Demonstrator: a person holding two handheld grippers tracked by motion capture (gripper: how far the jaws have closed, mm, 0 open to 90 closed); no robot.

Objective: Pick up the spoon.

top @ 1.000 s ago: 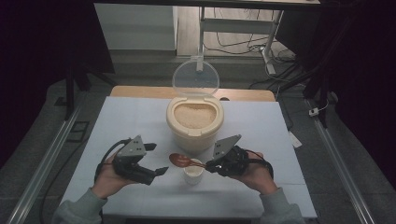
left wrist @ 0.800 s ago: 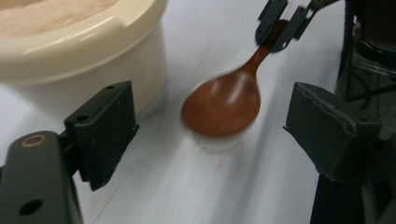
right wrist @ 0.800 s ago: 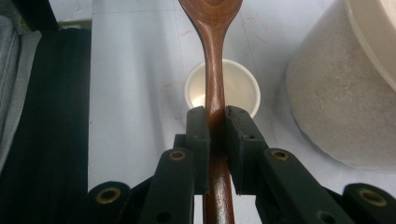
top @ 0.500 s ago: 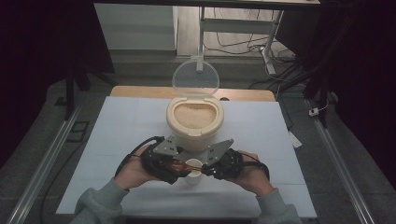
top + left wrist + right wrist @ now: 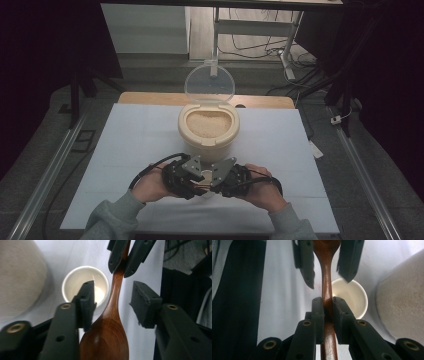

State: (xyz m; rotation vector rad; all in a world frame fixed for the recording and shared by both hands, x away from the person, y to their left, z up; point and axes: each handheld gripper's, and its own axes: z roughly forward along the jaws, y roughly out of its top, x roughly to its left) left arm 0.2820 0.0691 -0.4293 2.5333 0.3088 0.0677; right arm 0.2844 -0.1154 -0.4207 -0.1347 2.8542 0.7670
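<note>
My right gripper (image 5: 327,307) is shut on the handle of a brown wooden spoon (image 5: 326,285), held level just above the table. My left gripper (image 5: 113,303) faces it, jaws on either side of the spoon's neck (image 5: 112,297). They have just been closing, and a gap still shows at the right pad (image 5: 143,303). A small white cup (image 5: 80,282) stands under the spoon, seemingly empty. In the high view both grippers (image 5: 199,183) (image 5: 214,183) meet at the table's front middle over the cup (image 5: 204,175).
A beige rice container (image 5: 208,125) full of rice stands right behind the grippers, its clear lid (image 5: 209,84) flipped up at the back. The white table top (image 5: 140,135) spreads to either side. Metal rails run along the floor left and right.
My left gripper has moved right to meet the right one, and its jaws now flank the spoon. The right gripper shifted slightly left with the spoon.
</note>
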